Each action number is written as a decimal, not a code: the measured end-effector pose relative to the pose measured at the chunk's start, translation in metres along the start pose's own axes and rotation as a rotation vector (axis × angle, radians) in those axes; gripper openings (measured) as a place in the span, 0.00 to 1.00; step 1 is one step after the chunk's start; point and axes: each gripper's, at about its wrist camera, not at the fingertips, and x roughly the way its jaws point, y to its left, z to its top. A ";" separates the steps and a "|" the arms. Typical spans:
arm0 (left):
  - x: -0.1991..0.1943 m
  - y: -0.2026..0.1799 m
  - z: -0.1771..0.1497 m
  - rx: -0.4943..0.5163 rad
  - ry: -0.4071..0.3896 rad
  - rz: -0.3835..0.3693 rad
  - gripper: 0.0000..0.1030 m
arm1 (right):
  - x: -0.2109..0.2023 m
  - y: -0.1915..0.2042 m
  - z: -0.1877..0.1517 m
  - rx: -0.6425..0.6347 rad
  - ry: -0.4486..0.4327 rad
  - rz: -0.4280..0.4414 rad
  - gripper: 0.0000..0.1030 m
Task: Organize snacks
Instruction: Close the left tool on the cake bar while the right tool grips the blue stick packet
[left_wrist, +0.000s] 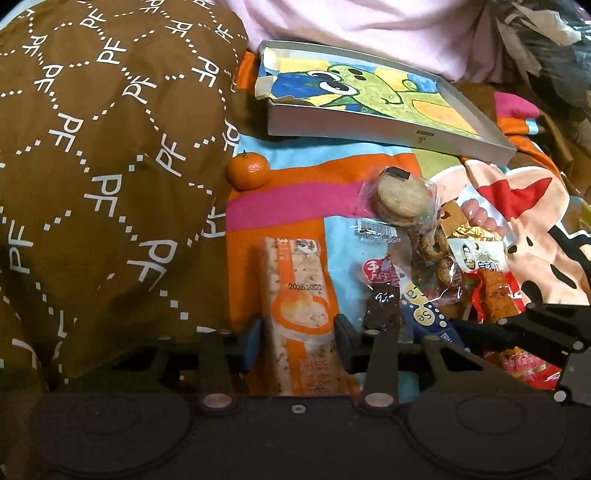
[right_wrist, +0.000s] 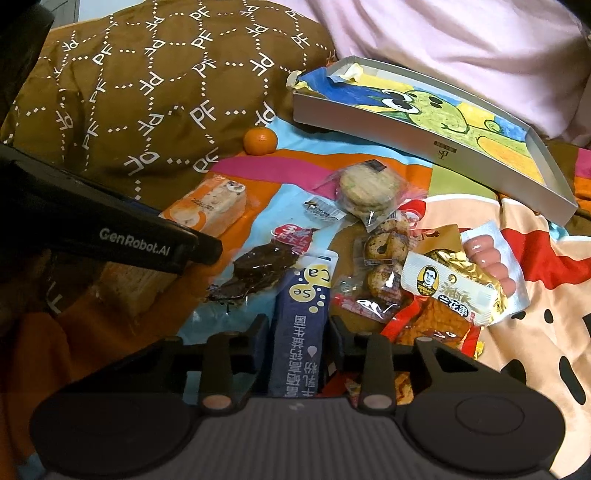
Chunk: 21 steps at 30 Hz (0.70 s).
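Observation:
My left gripper (left_wrist: 298, 338) is shut on a long orange-and-white snack bar pack (left_wrist: 297, 291), fingers at both its sides; the pack also shows in the right wrist view (right_wrist: 207, 210). My right gripper (right_wrist: 298, 338) is shut on a dark blue "Ca Se" stick pack (right_wrist: 301, 325), which also shows in the left wrist view (left_wrist: 428, 317). A shallow grey box (left_wrist: 373, 129) lined with a green cartoon drawing lies at the back, also in the right wrist view (right_wrist: 436, 146). Several snack packs lie between, among them a wrapped round biscuit (right_wrist: 369, 188).
A mandarin (left_wrist: 247, 170) sits by a brown "PF" pillow (left_wrist: 103, 147). A dark jerky pack (right_wrist: 258, 269), ring-cookie packs (right_wrist: 384, 258), a gold-and-white pack (right_wrist: 454, 291) and a sausage pack (right_wrist: 491, 258) lie on the colourful blanket. Pink cloth (right_wrist: 461, 48) lies behind the box.

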 end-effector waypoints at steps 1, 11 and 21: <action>-0.001 0.000 0.000 -0.003 -0.001 -0.002 0.40 | 0.000 0.000 0.000 0.005 0.000 0.002 0.34; -0.012 -0.006 -0.004 -0.012 -0.030 -0.033 0.34 | -0.012 0.005 -0.005 -0.041 -0.024 -0.050 0.27; -0.026 -0.004 -0.002 -0.082 -0.115 -0.080 0.34 | -0.031 0.000 -0.009 -0.073 -0.107 -0.118 0.27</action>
